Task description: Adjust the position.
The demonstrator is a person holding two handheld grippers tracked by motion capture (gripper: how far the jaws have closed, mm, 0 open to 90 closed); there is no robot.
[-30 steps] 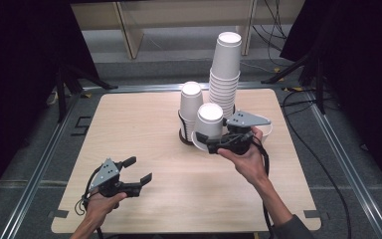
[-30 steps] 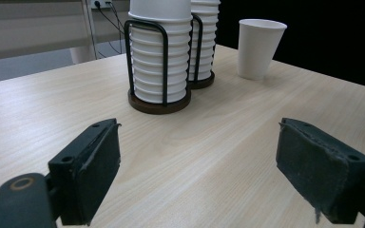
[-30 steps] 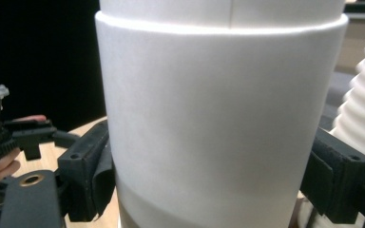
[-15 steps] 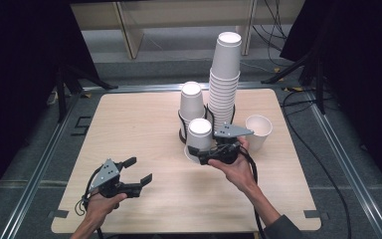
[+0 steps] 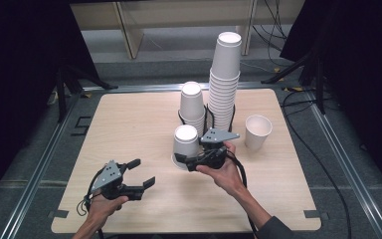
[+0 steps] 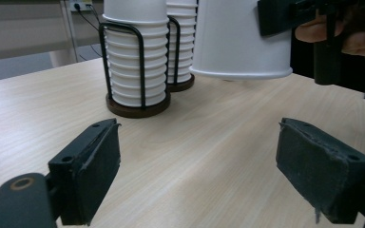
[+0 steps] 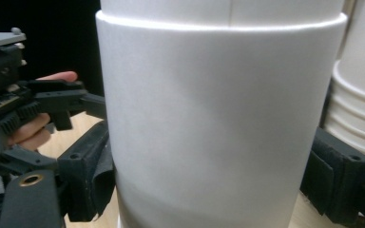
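High view: right gripper [image 5: 181, 160] clamped on an upside-down cup [image 5: 185, 144], hanging just off the table [image 5: 129, 124], probably for setting down. Left gripper [image 5: 144, 174] at 7 o'clock, open, empty, out of the way.

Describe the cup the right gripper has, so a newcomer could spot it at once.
Find the two cup stacks in black wire holders at the table's far middle. Just in front stands one upside-down white paper cup between the right gripper's jaws. Unlike the upright cup to the right, its mouth faces down.
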